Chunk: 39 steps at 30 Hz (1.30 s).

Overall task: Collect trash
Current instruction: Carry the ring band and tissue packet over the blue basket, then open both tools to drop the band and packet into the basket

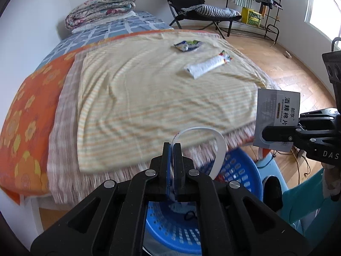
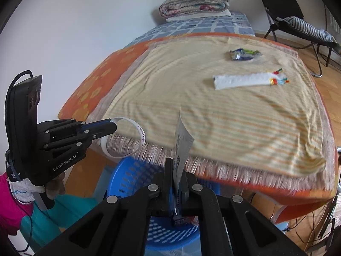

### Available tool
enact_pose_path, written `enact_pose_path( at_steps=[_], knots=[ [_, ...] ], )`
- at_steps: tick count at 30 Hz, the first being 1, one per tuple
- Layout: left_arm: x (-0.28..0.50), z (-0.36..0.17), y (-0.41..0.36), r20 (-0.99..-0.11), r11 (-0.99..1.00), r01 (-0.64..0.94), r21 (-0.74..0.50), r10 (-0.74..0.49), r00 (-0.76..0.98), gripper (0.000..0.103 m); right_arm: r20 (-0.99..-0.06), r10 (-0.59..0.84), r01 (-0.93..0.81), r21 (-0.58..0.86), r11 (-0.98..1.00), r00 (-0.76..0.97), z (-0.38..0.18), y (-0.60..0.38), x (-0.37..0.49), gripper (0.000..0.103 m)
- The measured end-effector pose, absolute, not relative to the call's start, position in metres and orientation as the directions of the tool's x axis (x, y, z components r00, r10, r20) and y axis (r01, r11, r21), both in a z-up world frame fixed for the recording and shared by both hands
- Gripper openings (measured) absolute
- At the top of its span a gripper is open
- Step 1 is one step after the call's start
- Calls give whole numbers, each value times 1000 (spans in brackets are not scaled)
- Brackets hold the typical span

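Note:
My left gripper (image 1: 172, 146) (image 2: 114, 127) is shut on a white looped band (image 1: 217, 140) (image 2: 124, 137). The right gripper (image 2: 175, 165) (image 1: 265, 133) is shut on a grey alcohol-pad packet (image 2: 183, 139) (image 1: 277, 111), which it holds upright. Both hang past the near fringed edge of the bed, above a blue perforated basket (image 1: 238, 170) (image 2: 132, 177). On the yellow striped blanket (image 1: 149, 96) farther back lie a crumpled blue and green wrapper (image 1: 187, 45) (image 2: 243, 54) and a long white wrapper with a coloured end (image 1: 207, 65) (image 2: 245, 81).
The basket rests on a light blue stool (image 1: 268, 166). A folded floral quilt (image 1: 102, 8) lies at the bed's head. A black folding chair (image 1: 191, 6), a clothes rack (image 1: 262, 0) and a yellow box (image 1: 251, 16) stand on the wooden floor, where cables (image 2: 309, 224) run by the bed.

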<state>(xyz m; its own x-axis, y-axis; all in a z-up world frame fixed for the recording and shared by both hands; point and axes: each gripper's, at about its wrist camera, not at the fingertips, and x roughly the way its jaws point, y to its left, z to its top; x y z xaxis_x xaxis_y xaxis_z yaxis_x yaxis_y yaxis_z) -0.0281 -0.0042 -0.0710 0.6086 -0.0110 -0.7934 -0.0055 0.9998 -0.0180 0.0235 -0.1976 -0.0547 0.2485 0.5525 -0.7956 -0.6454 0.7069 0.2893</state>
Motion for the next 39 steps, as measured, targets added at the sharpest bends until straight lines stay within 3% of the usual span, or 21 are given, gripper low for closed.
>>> enact_pose_path(
  at_steps=[31,35,37,39],
  knots=[
    [-79,-127,-5,-861,997,-65,-46,-6,509,0,-855,504,-663,307,683,124,-111,-192,-23,4],
    [-77,-129,-3,-869,996,-74,-48,-5,495,1,-856,501,-657,305,690,130,-112,-191,-24,28],
    [-77,-130,-3,-870,996,-75,-45,-2,493,5,-857,498,-655,300,694,135,-112,-191,-23,28],
    [-77,-130,-4,-871,996,-75,-43,0,492,19,-856,498,-651,301,697,138,-111,-193,-22,30]
  ],
)
